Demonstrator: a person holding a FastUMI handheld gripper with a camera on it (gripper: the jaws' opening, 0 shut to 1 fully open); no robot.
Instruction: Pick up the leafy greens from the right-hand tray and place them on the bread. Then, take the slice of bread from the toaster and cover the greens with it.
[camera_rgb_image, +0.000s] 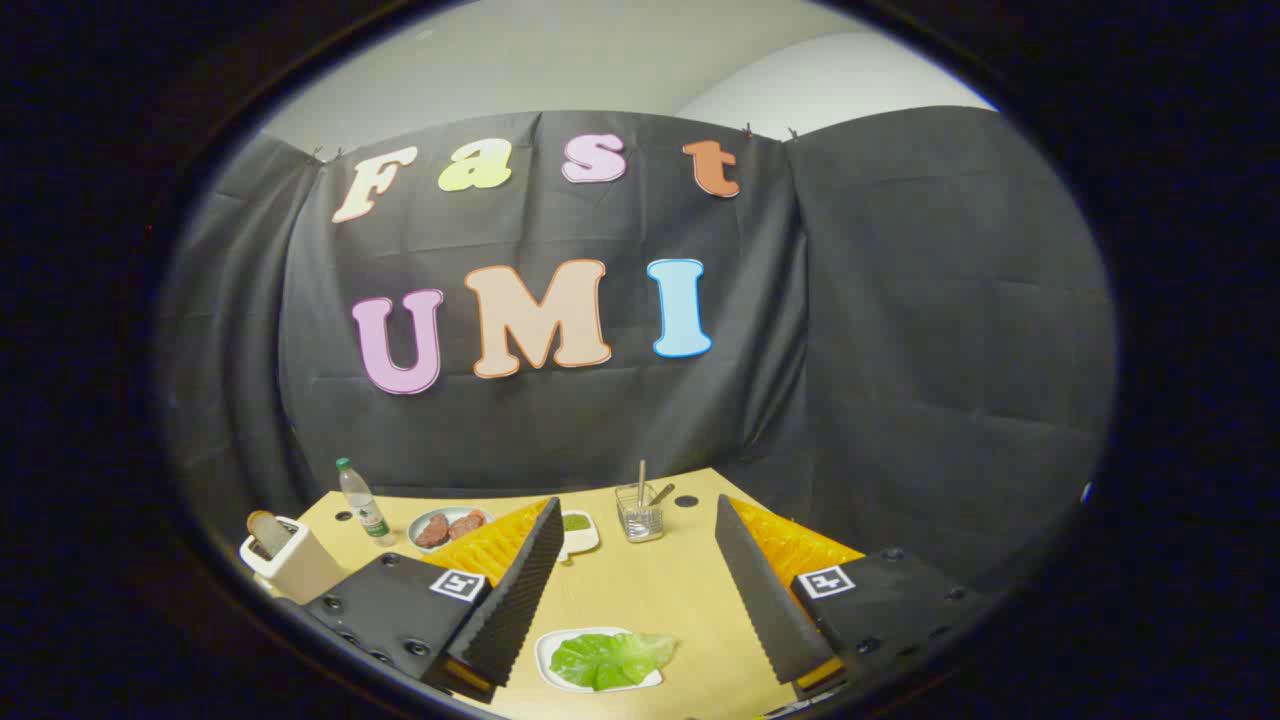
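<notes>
Nothing done yet: my gripper (640, 625) hangs wide open and empty above the worktop (650, 590), greens (610, 658) lie on their tray (548, 655) between my fingers, bread (268, 531) sits in the toaster (295, 562).

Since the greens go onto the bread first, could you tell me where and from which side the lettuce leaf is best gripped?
Probably from above, at the raised, crinkled middle of the lettuce leaf. It lies flat on its white tray, spilling over the far side, so a side approach has little to pinch. The gripper is open, with the leaf between its fingers.
</notes>
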